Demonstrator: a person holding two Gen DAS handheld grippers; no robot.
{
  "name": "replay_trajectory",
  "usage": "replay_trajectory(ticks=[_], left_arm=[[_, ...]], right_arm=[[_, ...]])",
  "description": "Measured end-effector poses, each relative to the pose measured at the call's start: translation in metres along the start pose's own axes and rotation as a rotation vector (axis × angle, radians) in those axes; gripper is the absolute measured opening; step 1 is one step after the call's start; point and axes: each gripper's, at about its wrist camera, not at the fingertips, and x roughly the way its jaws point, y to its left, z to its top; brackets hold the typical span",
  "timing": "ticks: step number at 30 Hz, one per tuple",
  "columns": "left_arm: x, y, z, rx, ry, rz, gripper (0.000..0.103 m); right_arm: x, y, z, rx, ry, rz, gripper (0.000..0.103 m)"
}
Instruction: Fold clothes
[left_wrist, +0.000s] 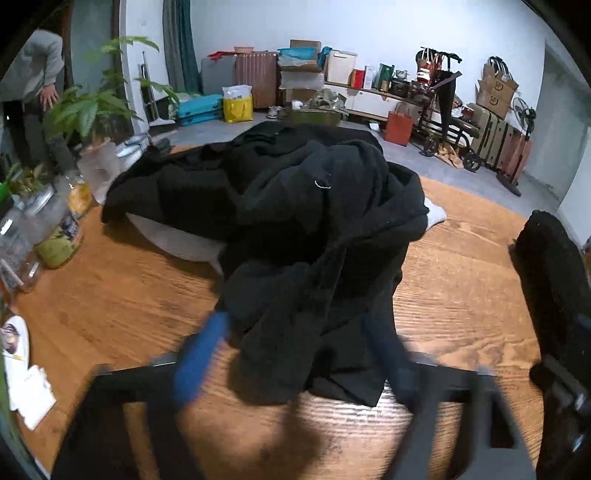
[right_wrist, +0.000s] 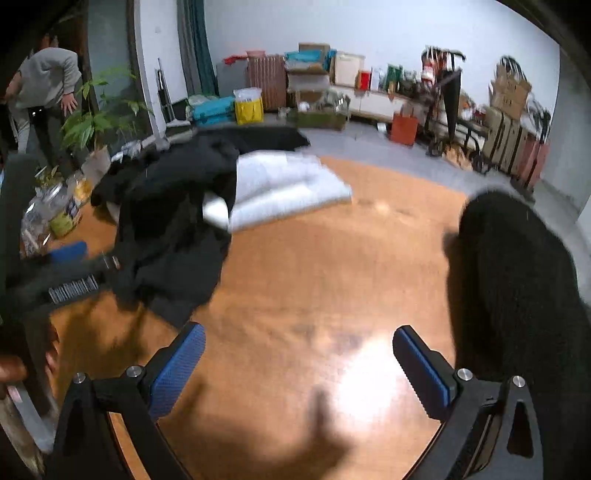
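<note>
Black garment (left_wrist: 295, 229) heaped on wooden table (left_wrist: 110, 288), draped partly over folded white cloth (right_wrist: 288, 188); left gripper (left_wrist: 295, 350) straddles its near hem, jaws part-way shut, blurred, so whether the pads yet pinch I cannot tell; right gripper (right_wrist: 299, 365) released, over bare wood. Advice: take one layer only at the hem edge (avoid bunching), then draw it flat. Jars (left_wrist: 55, 229) at table's left edge: one holds something yellow-green, the rest unclear.

A crumpled black garment (left_wrist: 314, 236) lies heaped on the wooden table, its near edge hanging flat. Under its far side lies a folded white cloth (right_wrist: 288, 188).
</note>
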Motion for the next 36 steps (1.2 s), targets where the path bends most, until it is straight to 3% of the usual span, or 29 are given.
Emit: replay_trajectory(ticks=[2,4,6,10,13,19,21,22,23,25,31,36], left_arm=[[0.010,0.009,-0.001,-0.063,0.039,-0.043,0.034],[0.014,0.016,-0.006,-0.098,0.045,-0.067,0.008],[0.013,0.020,-0.011,-0.105,0.040,-0.089,0.005],[0.008,0.030,-0.018,-0.134,0.055,-0.161,0.004],[0.004,0.035,-0.021,-0.161,0.072,-0.207,0.004],[-0.004,0.032,-0.028,-0.179,0.105,-0.207,0.004],[-0.005,0.030,-0.030,-0.192,0.131,-0.212,0.004],[-0.005,0.030,-0.031,-0.197,0.143,-0.216,0.004],[-0.008,0.029,-0.033,-0.198,0.154,-0.225,0.004],[-0.013,0.026,-0.036,-0.193,0.171,-0.245,0.004],[-0.042,0.001,-0.053,-0.115,0.217,-0.365,0.003],[-0.070,-0.035,-0.082,-0.067,0.278,-0.516,0.003]], right_arm=[[0.002,0.008,0.018,-0.012,-0.043,0.002,0.100],[0.006,0.018,0.034,-0.009,-0.074,0.027,0.099],[0.013,0.028,0.049,0.006,-0.086,0.061,0.094],[0.032,0.047,0.068,0.032,-0.056,0.115,0.082],[0.041,0.061,0.075,0.040,-0.026,0.156,0.082],[0.062,0.084,0.085,0.058,0.034,0.222,0.082],[0.075,0.090,0.088,0.063,0.073,0.197,0.066],[0.082,0.091,0.088,0.068,0.099,0.184,0.034],[0.089,0.090,0.086,0.075,0.121,0.179,0.022],[0.090,0.088,0.077,0.067,0.124,0.182,0.010],[0.053,0.081,0.035,-0.069,0.050,0.075,0.007],[0.022,0.047,-0.001,-0.033,0.054,0.021,0.006]])
